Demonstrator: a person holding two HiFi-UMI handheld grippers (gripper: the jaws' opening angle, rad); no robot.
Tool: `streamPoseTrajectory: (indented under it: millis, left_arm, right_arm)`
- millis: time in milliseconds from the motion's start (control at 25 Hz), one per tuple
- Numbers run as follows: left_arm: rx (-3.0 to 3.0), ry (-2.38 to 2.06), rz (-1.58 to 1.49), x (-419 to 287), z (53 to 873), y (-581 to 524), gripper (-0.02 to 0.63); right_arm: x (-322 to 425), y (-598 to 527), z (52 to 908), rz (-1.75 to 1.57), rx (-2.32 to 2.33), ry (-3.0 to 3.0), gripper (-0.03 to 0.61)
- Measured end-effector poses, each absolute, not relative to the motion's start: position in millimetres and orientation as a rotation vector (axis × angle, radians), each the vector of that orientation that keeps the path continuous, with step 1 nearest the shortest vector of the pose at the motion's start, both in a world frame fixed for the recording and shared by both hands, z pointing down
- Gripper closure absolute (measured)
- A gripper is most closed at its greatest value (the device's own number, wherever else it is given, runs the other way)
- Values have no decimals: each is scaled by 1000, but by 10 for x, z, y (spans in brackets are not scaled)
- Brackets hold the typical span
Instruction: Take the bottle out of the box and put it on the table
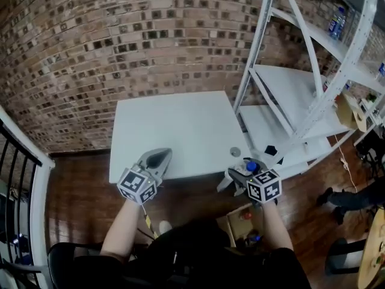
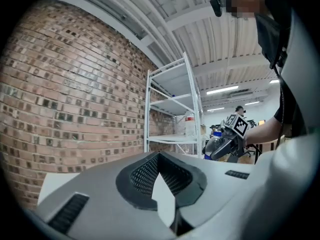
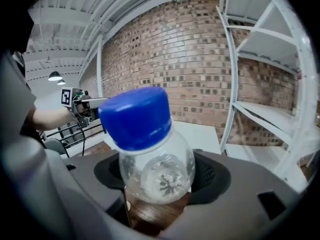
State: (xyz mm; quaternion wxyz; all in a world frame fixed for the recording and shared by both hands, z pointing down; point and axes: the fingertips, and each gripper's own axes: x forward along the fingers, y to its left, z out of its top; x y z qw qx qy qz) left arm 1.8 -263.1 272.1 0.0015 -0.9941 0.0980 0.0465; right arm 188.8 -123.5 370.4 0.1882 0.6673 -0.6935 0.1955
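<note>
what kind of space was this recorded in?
Probably a workshop or an industrial-style lab. It has a bare brick wall, a white metal shelving rack, and a ribbed metal ceiling with strip lights.

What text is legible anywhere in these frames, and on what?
No readable text in any view.
Marker cubes: black-and-white square patterns only, no characters.
Bottle: blue cap, no print visible.
Shelf bottles: labels too small to read.
</note>
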Motion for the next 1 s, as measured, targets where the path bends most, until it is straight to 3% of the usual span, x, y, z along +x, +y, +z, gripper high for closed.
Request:
streamPoseTrajectory:
  millis: [600, 1000]
  left_arm:
    - [-2996, 805, 149, -1865, 2717, -4427, 614]
    - [-2977, 1047, 124, -2374, 2951, -5017, 614]
  right_arm:
    - [144, -3839, 3733, 436, 1454, -2209, 252]
    - [-318, -4824, 3873, 427, 1251, -2275, 252]
